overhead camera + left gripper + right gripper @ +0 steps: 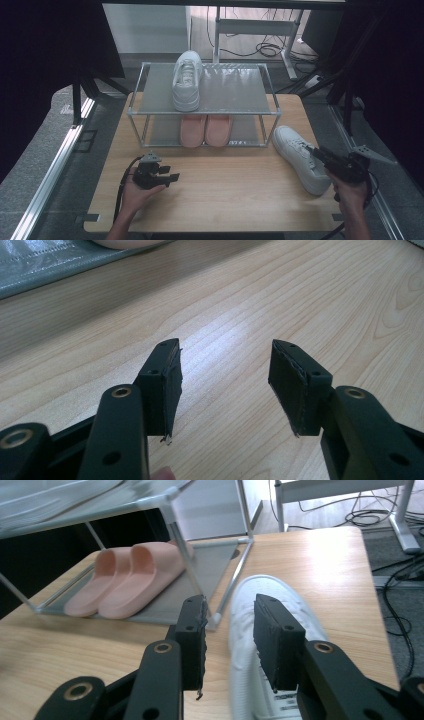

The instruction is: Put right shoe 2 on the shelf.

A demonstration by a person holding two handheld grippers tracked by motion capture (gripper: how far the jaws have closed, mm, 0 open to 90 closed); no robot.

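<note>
A white sneaker point(300, 159) lies on the wooden table point(225, 195), right of a two-tier metal shoe rack point(200, 113). Its twin point(186, 80) stands on the rack's top shelf. A pair of pink slippers point(205, 131) sits on the lower shelf. My right gripper point(317, 151) hovers at the table sneaker's middle. In the right gripper view the gripper point(229, 630) is open by a narrow gap, with the side edge of the sneaker point(280, 587) between the jaws. My left gripper point(170, 174) rests low over bare wood at the front left, where it point(225, 385) stands wide open and holds nothing.
The rack post point(175, 520) and the slippers point(130, 577) stand just ahead-left of the right gripper. The lower shelf edge point(40, 265) lies beyond the left gripper. Desk legs and cables point(265, 47) are on the floor behind the table.
</note>
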